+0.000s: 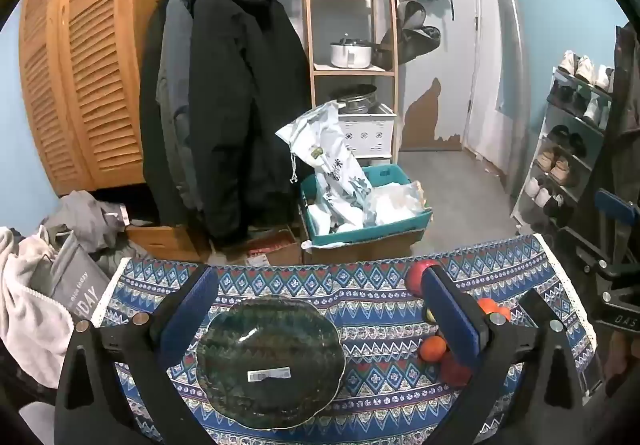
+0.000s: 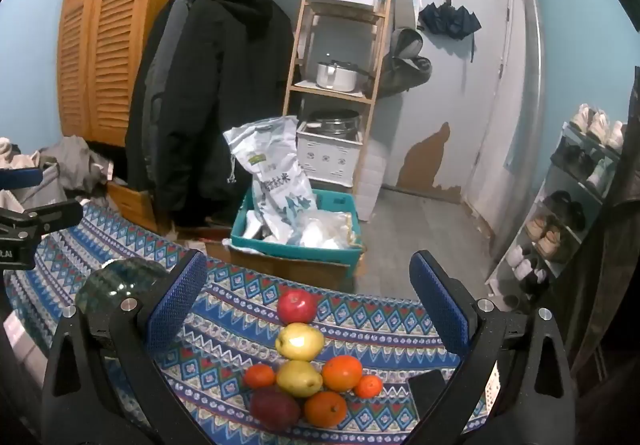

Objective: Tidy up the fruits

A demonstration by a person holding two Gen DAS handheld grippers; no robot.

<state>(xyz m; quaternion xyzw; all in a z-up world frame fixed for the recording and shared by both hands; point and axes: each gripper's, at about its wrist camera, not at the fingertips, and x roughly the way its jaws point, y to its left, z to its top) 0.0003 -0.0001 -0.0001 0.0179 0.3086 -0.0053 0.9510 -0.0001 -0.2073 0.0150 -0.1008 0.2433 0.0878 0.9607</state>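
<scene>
Fruits [image 2: 298, 365] cluster fully visible only between the right gripper's [image 2: 308, 301] open, empty fingers; the left gripper's [image 1: 320, 305] open fingers frame the green bowl [image 1: 270, 361].

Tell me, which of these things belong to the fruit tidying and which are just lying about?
Part of the job:
- fruit pile on the patterned cloth
- dark glass plate, empty
- left hand-held gripper and right hand-held gripper, both open

Just lying about:
- black coats
- teal bin of bags
- shoe rack
- shelf pots
</scene>
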